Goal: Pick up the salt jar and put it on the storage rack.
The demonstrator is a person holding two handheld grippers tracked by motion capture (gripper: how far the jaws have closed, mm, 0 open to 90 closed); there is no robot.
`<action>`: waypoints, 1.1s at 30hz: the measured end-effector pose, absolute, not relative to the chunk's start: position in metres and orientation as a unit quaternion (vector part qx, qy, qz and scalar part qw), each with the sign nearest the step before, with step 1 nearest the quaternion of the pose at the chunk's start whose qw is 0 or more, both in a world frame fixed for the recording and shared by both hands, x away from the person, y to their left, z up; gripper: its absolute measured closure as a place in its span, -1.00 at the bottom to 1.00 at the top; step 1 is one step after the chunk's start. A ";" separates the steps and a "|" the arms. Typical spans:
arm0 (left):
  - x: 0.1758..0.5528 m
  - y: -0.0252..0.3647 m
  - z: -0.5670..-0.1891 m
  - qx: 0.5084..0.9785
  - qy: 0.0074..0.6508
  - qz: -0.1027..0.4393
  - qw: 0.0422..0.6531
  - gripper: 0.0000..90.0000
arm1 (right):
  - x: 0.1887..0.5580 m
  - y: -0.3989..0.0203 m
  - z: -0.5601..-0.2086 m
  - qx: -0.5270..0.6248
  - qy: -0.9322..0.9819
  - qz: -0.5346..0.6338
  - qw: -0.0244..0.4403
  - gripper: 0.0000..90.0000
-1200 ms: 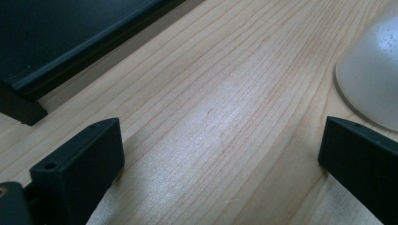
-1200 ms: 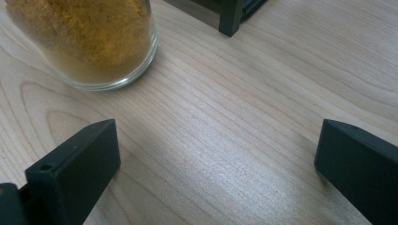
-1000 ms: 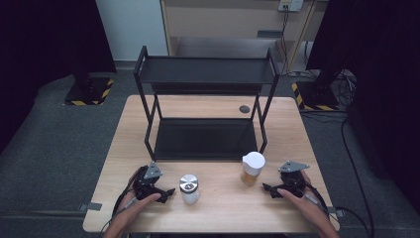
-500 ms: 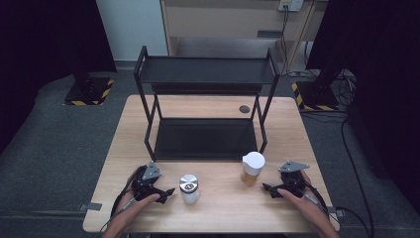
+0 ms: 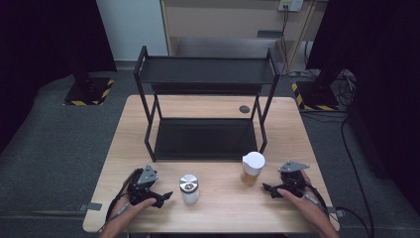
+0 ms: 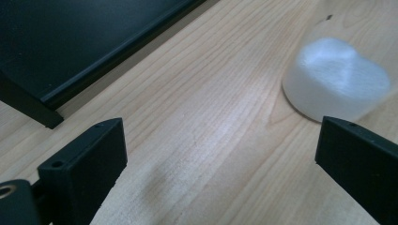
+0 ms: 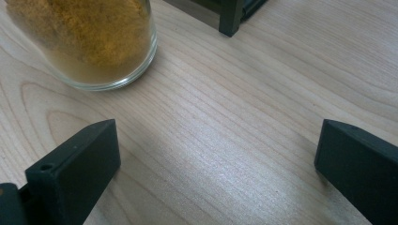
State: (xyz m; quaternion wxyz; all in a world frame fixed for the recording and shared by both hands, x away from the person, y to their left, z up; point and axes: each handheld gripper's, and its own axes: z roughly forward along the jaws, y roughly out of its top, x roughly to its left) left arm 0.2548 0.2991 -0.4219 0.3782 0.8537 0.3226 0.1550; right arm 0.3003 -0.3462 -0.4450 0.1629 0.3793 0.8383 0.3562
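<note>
A small jar with a silver lid (image 5: 188, 188) stands near the table's front edge, left of centre; its white base (image 6: 335, 84) shows blurred at the upper right of the left gripper view. A glass jar of orange-brown powder with a white lid (image 5: 252, 168) stands to its right, and its glass bottom (image 7: 89, 42) shows in the right gripper view. My left gripper (image 5: 166, 197) rests on the table just left of the silver-lidded jar, open and empty. My right gripper (image 5: 266, 188) lies right of the powder jar, open and empty too.
A black two-level metal rack (image 5: 205, 111) stands at the middle of the wooden table (image 5: 218, 213), its lower shelf just behind both jars. A small dark round disc (image 5: 244, 108) lies at the back right. One rack foot (image 7: 231, 16) is close to the powder jar.
</note>
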 end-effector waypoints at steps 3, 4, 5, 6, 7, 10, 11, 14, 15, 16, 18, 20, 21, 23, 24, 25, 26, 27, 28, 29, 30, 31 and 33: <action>0.253 0.298 -0.420 0.856 0.317 0.155 0.379 -0.97 | 0.300 -0.346 -0.445 0.379 0.838 0.356 0.163 -0.97; 0.252 0.297 -0.420 0.857 0.315 0.154 0.378 -0.97 | 0.300 -0.346 -0.445 0.379 0.838 0.356 0.163 -0.97; 0.251 0.296 -0.419 0.858 0.311 0.154 0.378 -0.98 | 0.300 -0.346 -0.445 0.379 0.838 0.356 0.163 -0.97; 0.251 0.295 -0.419 0.859 0.308 0.154 0.379 -0.98 | 0.300 -0.346 -0.445 0.379 0.838 0.356 0.163 -0.97; 0.250 0.295 -0.418 0.860 0.306 0.152 0.379 -0.98 | 0.300 -0.346 -0.445 0.379 0.838 0.356 0.163 -0.97; 0.248 0.292 -0.417 0.864 0.296 0.150 0.379 -0.98 | 0.300 -0.346 -0.445 0.379 0.838 0.356 0.163 -0.97; 0.247 0.291 -0.416 0.864 0.293 0.149 0.380 -0.98 | 0.300 -0.346 -0.445 0.379 0.838 0.356 0.163 -0.97; 0.245 0.288 -0.415 0.866 0.286 0.147 0.383 -0.98 | 0.300 -0.346 -0.445 0.379 0.838 0.356 0.163 -0.97; 0.244 0.287 -0.414 0.867 0.283 0.147 0.383 -0.98 | 0.300 -0.346 -0.445 0.379 0.838 0.356 0.163 -0.97; 0.244 0.285 -0.414 0.867 0.281 0.146 0.384 -0.98 | 0.300 -0.346 -0.445 0.379 0.838 0.356 0.163 -0.97; 0.242 0.283 -0.413 0.869 0.276 0.145 0.384 -0.98 | 0.300 -0.346 -0.445 0.379 0.838 0.356 0.163 -0.97; 0.242 0.280 -0.412 0.869 0.273 0.144 0.385 -0.98 | 0.300 -0.346 -0.445 0.379 0.838 0.356 0.163 -0.97; 0.241 0.279 -0.412 0.869 0.272 0.144 0.387 -0.98 | 0.300 -0.346 -0.445 0.379 0.838 0.356 0.163 -0.97; 0.241 0.277 -0.411 0.869 0.269 0.144 0.390 -0.98 | 0.300 -0.346 -0.445 0.379 0.838 0.356 0.163 -0.97; 0.241 0.275 -0.411 0.869 0.268 0.144 0.391 -0.98 | 0.300 -0.346 -0.445 0.379 0.838 0.356 0.163 -0.97; 0.241 0.274 -0.411 0.869 0.267 0.143 0.391 -0.98 | 0.300 -0.346 -0.445 0.379 0.838 0.356 0.163 -0.97; 0.242 0.273 -0.410 0.870 0.265 0.143 0.390 -0.98 | 0.300 -0.346 -0.445 0.379 0.838 0.356 0.163 -0.97; 0.241 0.272 -0.411 0.870 0.263 0.143 0.391 -0.98 | 0.300 -0.346 -0.445 0.379 0.838 0.356 0.163 -0.97; 0.242 0.271 -0.410 0.871 0.263 0.143 0.390 -0.98 | 0.300 -0.346 -0.445 0.379 0.838 0.356 0.163 -0.97; 0.242 0.270 -0.410 0.871 0.262 0.144 0.390 -0.98 | 0.300 -0.346 -0.445 0.379 0.838 0.356 0.163 -0.97; 0.242 0.270 -0.410 0.871 0.261 0.143 0.391 -0.98 | 0.300 -0.346 -0.445 0.379 0.838 0.356 0.163 -0.97; 0.242 0.269 -0.410 0.871 0.261 0.142 0.392 -0.98 | 0.300 -0.346 -0.445 0.379 0.838 0.356 0.163 -0.97; 0.242 0.268 -0.410 0.871 0.259 0.141 0.392 -0.98 | 0.300 -0.346 -0.445 0.379 0.838 0.356 0.163 -0.97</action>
